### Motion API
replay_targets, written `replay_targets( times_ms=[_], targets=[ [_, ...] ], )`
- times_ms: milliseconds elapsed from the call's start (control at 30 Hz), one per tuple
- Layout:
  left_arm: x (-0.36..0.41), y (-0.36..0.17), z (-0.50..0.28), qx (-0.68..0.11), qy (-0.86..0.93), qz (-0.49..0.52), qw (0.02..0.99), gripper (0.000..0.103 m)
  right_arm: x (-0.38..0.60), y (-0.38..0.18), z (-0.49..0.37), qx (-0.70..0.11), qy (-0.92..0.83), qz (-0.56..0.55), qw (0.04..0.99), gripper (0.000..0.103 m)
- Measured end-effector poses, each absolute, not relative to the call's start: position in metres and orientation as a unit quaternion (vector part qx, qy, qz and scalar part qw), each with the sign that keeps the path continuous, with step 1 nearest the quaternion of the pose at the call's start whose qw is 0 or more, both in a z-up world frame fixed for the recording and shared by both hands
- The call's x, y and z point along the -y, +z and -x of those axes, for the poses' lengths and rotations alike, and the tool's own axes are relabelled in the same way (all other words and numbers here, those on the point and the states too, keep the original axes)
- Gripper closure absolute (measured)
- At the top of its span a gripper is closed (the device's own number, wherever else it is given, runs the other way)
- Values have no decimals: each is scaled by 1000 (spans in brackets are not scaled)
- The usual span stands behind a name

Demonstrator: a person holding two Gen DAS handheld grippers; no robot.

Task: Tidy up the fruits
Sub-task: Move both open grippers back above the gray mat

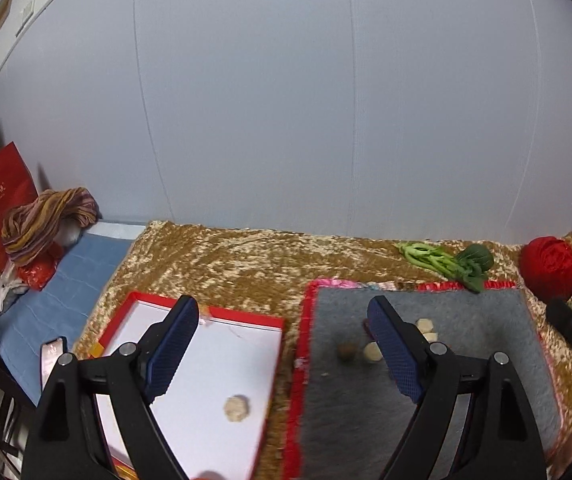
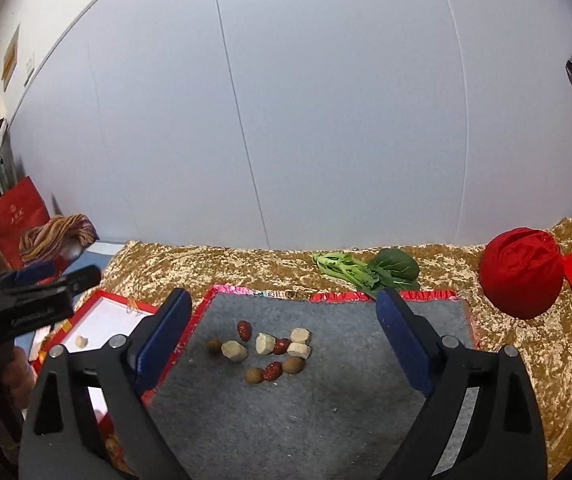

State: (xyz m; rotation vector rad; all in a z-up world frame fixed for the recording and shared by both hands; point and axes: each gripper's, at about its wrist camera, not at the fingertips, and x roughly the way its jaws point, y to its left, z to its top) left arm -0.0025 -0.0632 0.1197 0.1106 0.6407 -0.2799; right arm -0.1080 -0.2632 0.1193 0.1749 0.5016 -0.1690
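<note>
- Progress is slight, as I judge it from my left wrist view: one pale chunk (image 1: 237,408) lies alone on the white floor of the red-rimmed box (image 1: 245,317), while the rest of the pieces sit on the grey mat (image 1: 466,320) to its right.
- My left tongs (image 1: 283,316) are spread wide with nothing between them; the near-left finger hangs over the box, the other over the mat, hiding part of the pile there.
- The chunk in the box lies low between my two fingers, nearer the left one; a brown round fruit (image 1: 346,351) and another pale piece (image 1: 372,353) sit just beside the right finger.
- Leafy greens (image 1: 446,263) lie on the gold cloth beyond the mat, apart from the fruit.
- From my right wrist view, the right tongs (image 2: 281,312) are likewise released and empty, framing the mat.
- The pile (image 2: 263,354) lies ahead, between the fingers and nearer the left one: red dates, pale chunks and brown round fruits, closely clustered, some touching.
- Nearly all of the sorting is left, I reckon; which kind belongs where I cannot tell.
- A red ball (image 2: 520,274) rests on the cloth, well to the right.
</note>
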Motion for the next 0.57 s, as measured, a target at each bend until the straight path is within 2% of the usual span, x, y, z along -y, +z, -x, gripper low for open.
replay_targets(
  times_ms=[200,567],
  targets=[
    [87,105,8,-318,-136,-28,938,16,278,105,114,-265,-89,-86,956,7],
    [124,72,-1,-329,-169,-76,926,16,308,61,86,-332,-115,-116,929,6]
  ],
)
